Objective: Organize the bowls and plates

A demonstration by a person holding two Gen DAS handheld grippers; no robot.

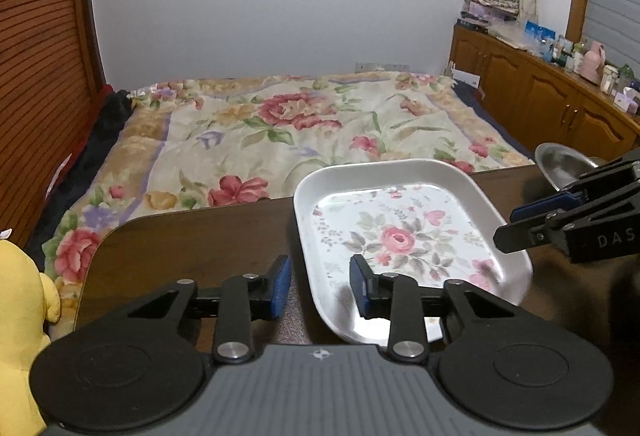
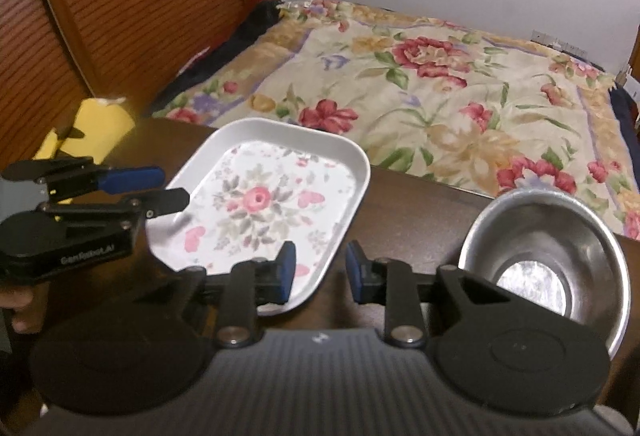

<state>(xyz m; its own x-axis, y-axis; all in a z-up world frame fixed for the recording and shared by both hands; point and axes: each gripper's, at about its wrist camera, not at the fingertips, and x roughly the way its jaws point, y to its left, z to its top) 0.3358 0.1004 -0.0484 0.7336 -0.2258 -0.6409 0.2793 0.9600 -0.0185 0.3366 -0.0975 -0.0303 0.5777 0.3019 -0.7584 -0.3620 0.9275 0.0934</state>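
A dark bench [image 1: 208, 236] stands against a bed [image 1: 304, 123] with a floral quilt; a yellow plush toy [image 1: 20, 308] sits at its left corner. On it lie 1 white floral plate [image 1: 400, 236] and, to its right, 1 steel bowl [image 2: 540, 256], apart. 2 tools: the left hand-held gripper [image 1: 320, 286] straddles the plate's left rim, the right hand-held gripper [image 2: 320, 272] its right rim, both part-open, pads not pressing.

Floral plate [image 2: 272, 195] beside steel bowl [image 2: 548, 256]
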